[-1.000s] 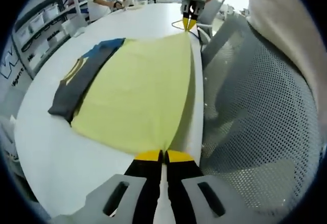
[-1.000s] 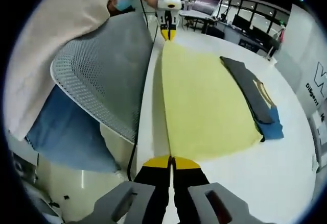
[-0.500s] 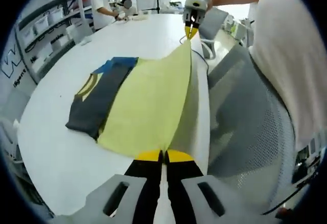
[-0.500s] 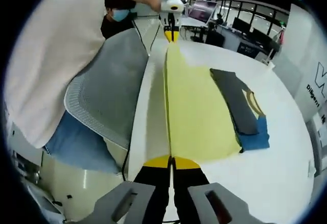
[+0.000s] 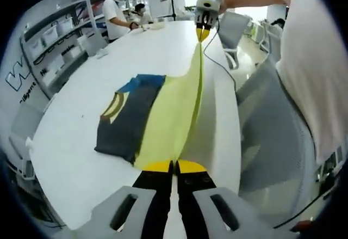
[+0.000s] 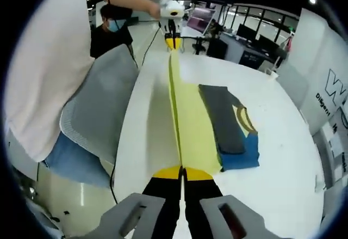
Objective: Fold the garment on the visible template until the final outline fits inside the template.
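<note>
Garment [image 5: 163,114] hangs mid-fold — left gripper [image 5: 174,166] and right gripper [image 6: 182,172] each pinch a yellow edge corner, lifted; laying down remains.

A white banner [image 6: 331,95] bears a partly legible "Diligent".

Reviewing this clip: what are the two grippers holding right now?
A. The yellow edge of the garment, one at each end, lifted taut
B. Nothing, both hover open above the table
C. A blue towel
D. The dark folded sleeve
A: the left gripper and right gripper are each shut on the yellow garment edge, stretched between them above the white table.
</note>
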A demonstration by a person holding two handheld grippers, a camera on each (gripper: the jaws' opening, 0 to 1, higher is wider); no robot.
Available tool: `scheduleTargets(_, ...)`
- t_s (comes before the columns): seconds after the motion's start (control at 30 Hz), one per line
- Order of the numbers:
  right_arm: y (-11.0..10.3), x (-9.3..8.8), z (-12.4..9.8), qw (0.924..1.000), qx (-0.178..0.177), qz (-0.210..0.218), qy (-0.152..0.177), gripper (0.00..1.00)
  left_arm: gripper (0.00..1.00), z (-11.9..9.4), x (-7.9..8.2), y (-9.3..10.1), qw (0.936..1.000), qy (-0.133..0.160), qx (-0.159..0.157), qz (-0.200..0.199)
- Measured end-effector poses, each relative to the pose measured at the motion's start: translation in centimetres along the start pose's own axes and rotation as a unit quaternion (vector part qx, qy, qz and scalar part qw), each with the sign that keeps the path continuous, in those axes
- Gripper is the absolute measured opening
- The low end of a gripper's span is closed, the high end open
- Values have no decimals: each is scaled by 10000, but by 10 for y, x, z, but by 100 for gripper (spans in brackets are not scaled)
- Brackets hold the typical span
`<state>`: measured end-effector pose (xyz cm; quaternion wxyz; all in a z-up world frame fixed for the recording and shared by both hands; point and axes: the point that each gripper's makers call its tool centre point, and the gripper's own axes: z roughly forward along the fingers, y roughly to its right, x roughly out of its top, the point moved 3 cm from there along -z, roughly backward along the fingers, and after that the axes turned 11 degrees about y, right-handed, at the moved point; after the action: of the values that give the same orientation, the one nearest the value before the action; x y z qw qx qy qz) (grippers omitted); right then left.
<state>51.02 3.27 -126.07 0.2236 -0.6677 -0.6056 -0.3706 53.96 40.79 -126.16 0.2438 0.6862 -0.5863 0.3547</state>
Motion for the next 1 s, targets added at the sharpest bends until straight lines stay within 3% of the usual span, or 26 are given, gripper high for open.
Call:
scheduleTargets(0.53, 78, 19, 2, 9982, -546, 186, 154, 0, 2, 0, 19, -67, 9995, -11, 319, 24)
scheduleTargets(1.0, 142, 18, 14, 9967, -742, 323, 92, 0, 2, 16, 24, -125, 9985, -113, 533, -75)
